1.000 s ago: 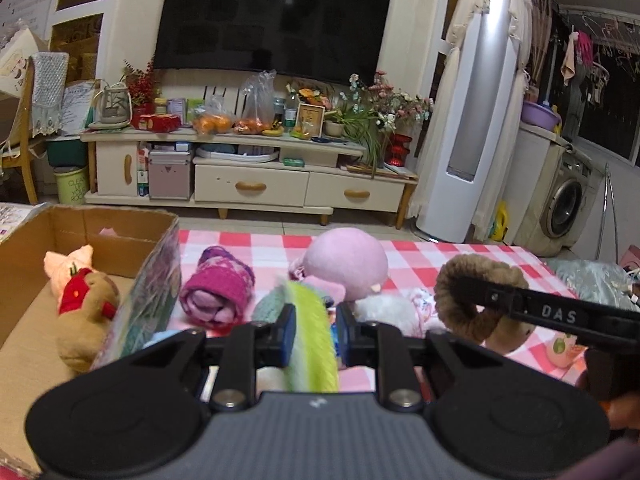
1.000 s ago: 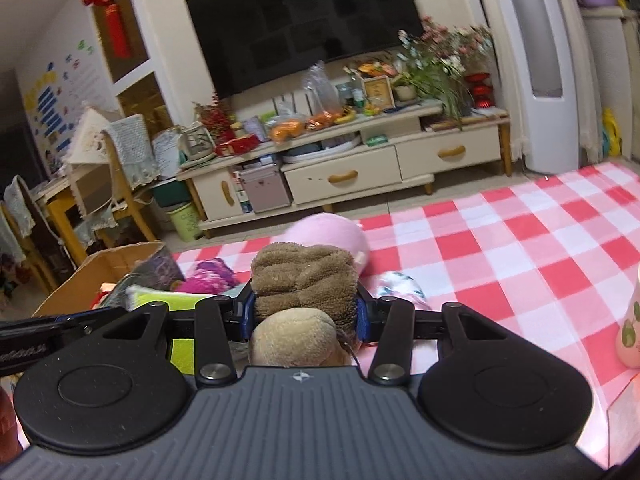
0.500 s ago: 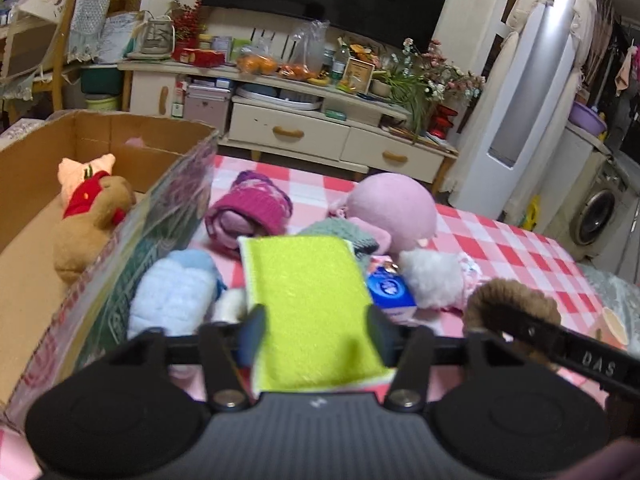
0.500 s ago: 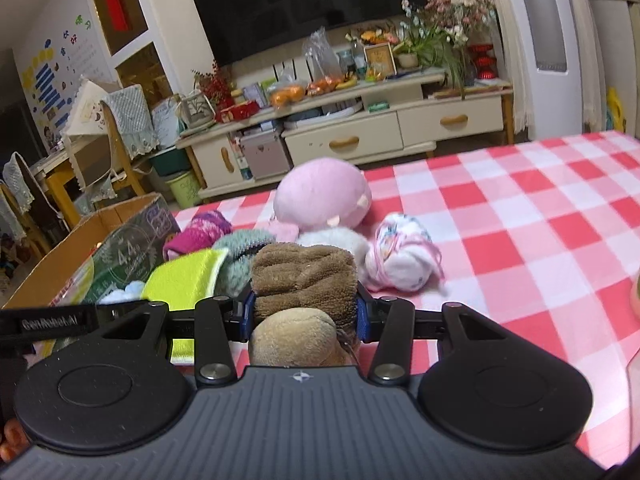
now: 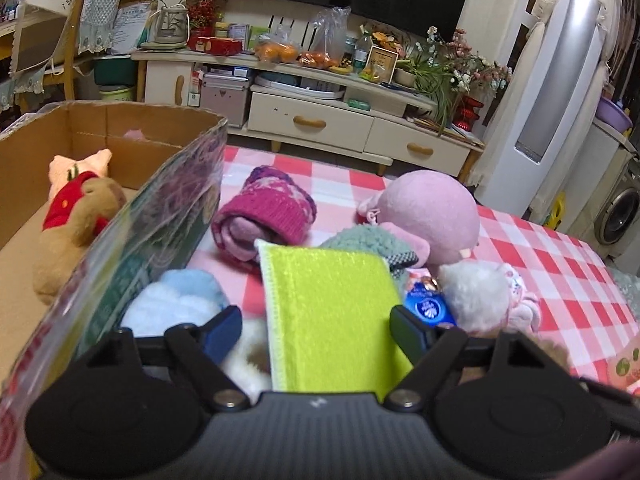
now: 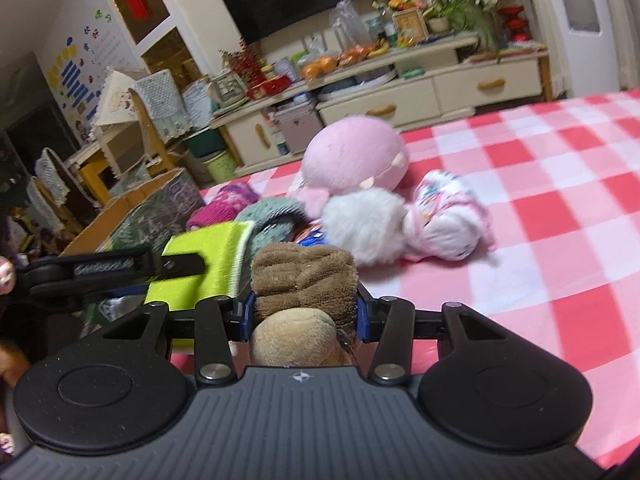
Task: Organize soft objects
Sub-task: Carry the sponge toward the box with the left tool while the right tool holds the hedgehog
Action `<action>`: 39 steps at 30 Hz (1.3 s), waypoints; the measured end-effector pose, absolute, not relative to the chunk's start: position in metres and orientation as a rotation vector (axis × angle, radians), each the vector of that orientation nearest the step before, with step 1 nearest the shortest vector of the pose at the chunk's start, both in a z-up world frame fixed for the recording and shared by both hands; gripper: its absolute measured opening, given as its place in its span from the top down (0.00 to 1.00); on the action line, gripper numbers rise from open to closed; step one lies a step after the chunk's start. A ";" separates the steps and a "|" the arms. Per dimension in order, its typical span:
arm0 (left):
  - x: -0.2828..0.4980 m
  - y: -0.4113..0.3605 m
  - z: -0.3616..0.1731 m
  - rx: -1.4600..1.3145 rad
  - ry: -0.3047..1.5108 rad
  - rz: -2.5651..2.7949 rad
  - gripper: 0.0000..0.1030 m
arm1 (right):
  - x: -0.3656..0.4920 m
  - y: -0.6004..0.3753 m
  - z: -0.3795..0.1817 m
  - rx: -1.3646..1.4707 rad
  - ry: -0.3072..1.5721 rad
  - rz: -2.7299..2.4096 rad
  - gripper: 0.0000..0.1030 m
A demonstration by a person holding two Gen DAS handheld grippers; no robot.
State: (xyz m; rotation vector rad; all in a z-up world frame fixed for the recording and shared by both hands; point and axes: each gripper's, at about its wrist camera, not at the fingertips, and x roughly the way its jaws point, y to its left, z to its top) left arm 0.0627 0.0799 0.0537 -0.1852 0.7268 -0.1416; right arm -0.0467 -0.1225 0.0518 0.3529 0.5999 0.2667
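My left gripper (image 5: 316, 326) is open, its jaws wide apart on either side of a lime-green sponge cloth (image 5: 332, 312) that lies flat on the pile of soft things. The cloth also shows in the right wrist view (image 6: 200, 268). My right gripper (image 6: 305, 312) is shut on a brown plush toy (image 6: 304, 280) and holds it above the checked cloth. A cardboard box (image 5: 132, 128) stands at the left with a brown plush in red (image 5: 76, 220) inside. Around the cloth lie a magenta knit roll (image 5: 264, 216), a pink plush (image 5: 428, 216), a blue-white fluffy thing (image 5: 176, 304) and a white fluffy ball (image 5: 476, 292).
A red-and-white checked cloth (image 6: 540, 208) covers the table. A white-pink bundle (image 6: 448, 216) lies to the right of the pile. A blue packet (image 5: 428, 308) sits beside the cloth. A TV cabinet (image 5: 320, 120) stands beyond the table's far edge.
My left gripper has opened and let go of the green cloth, which now lies flat on the pile. My right gripper has lowered and tilted toward the pile with the brown plush held.
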 end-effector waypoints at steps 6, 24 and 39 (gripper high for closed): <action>0.064 0.066 0.053 -0.156 0.738 -0.187 0.47 | -0.041 -0.113 0.044 0.335 0.641 0.292 0.45; 0.036 0.055 0.071 -0.088 0.676 -0.227 0.82 | -0.049 -0.113 0.048 0.338 0.656 0.259 0.45; -0.001 0.127 0.136 -0.196 0.479 -0.180 0.82 | -0.048 -0.075 0.097 0.349 0.557 0.354 0.45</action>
